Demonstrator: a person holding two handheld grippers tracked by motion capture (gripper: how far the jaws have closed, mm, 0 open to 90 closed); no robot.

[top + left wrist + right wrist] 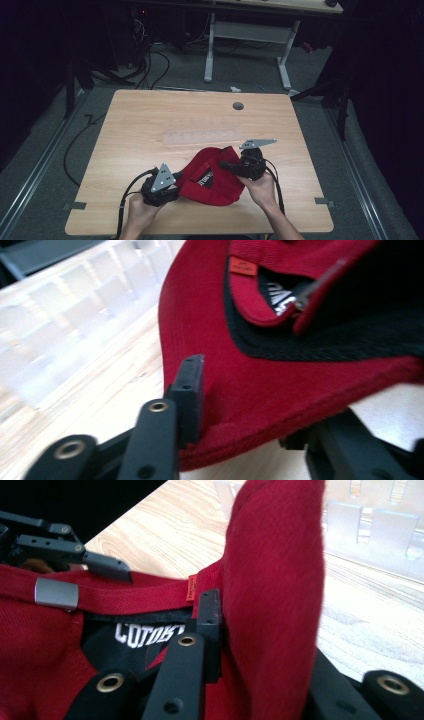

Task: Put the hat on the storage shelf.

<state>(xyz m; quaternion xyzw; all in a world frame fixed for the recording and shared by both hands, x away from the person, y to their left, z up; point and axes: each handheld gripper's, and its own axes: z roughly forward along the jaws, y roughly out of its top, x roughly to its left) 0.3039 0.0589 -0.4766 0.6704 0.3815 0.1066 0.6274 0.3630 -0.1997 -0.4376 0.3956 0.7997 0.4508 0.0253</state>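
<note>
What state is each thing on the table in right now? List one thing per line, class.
Red cap: upside down, crumpled, held at two edges.
Strap buckle: fastened on its strap.
Left tool: jaws astride the cap's edge.
Right tool: clamped on the cap's fabric.
Table: bare wood.

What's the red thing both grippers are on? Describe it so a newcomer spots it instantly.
On the wooden table, look at the near edge, just ahead of the person's hands. The red cap lies there between the left gripper and right gripper. It is the table's one red fabric item, with black lining and a strap with a metal buckle.
</note>
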